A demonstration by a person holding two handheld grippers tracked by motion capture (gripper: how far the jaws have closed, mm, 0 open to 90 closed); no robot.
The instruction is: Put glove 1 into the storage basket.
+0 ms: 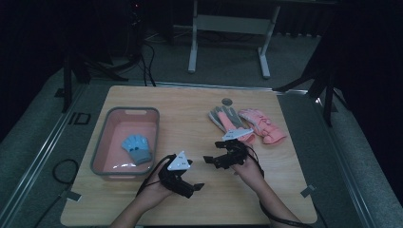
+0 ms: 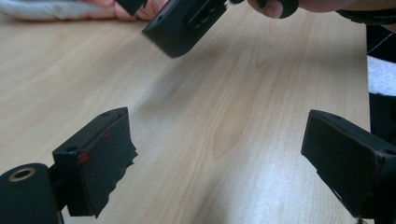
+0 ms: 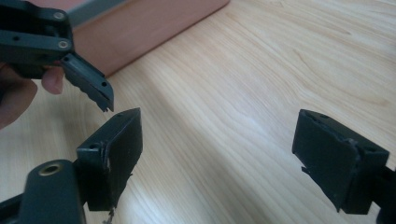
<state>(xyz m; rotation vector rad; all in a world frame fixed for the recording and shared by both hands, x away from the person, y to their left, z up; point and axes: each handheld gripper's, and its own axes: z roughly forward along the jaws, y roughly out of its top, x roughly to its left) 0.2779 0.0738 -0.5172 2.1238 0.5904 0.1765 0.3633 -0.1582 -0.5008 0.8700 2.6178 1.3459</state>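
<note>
My left gripper (image 1: pixel 194 187) is low over the near middle of the wooden table (image 1: pixel 199 109), jaws wide apart and empty; its own view has the left gripper (image 2: pixel 219 154) over bare wood. My right gripper (image 1: pixel 210 159) is just beyond it and points left, also open and empty, with the right gripper (image 3: pixel 217 158) over bare wood in its own view. The two grippers face each other closely. A blue glove (image 1: pixel 137 147) lies in a pink basin (image 1: pixel 108 124) at the left. A grey glove (image 1: pixel 224 118) and a pink glove (image 1: pixel 262 126) lie side by side at the back right.
The basin's pink wall (image 3: pixel 149 28) stands beyond the left gripper's jaw in the right gripper view. A small round disc (image 1: pixel 227 101) sits near the table's far edge. Metal frame legs (image 1: pixel 192 42) stand on the floor behind the table.
</note>
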